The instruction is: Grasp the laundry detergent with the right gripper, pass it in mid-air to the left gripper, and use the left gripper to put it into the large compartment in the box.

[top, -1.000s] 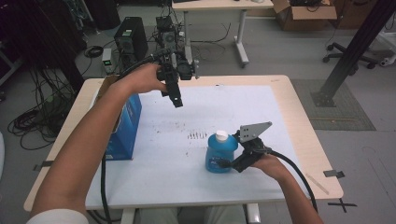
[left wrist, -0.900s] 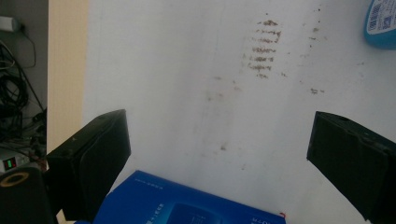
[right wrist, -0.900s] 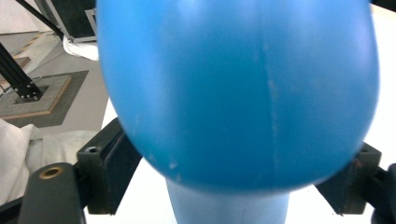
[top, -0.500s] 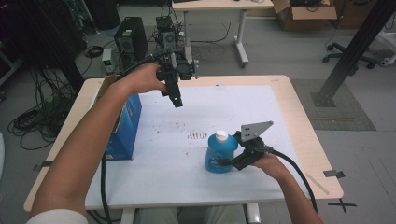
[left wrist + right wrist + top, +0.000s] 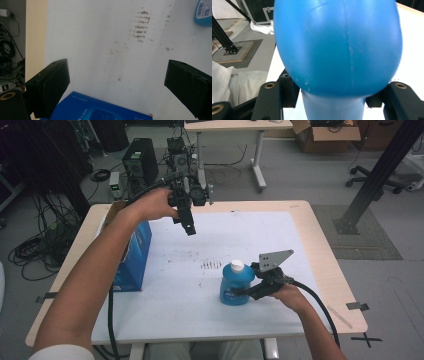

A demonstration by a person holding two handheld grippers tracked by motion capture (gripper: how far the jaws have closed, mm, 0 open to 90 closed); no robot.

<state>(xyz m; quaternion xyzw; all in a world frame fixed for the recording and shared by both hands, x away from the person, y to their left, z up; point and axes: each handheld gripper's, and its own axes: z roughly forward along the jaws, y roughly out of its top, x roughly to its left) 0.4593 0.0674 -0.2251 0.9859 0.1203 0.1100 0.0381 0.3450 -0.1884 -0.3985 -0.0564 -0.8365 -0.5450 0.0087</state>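
Observation:
A blue bottle (image 5: 235, 285) with a white cap stands upright on the white mat, front right of centre. My right gripper (image 5: 251, 290) is shut on its lower body from the right, with the grey plate above it. In the right gripper view the bottle (image 5: 337, 45) bulges close to the camera, and the right gripper (image 5: 334, 100) has one jaw pressed against each side. My left gripper (image 5: 188, 226) hangs in the air over the far middle of the mat, pointing down. In its own view the left gripper (image 5: 117, 87) is wide open with nothing between the jaws.
A blue box (image 5: 134, 252) stands at the left edge of the mat (image 5: 280, 235), and its top (image 5: 100, 111) lies under the left gripper. Brown smudges (image 5: 141, 27) mark the mat's middle. Cables, a computer tower and desks sit on the floor beyond the table.

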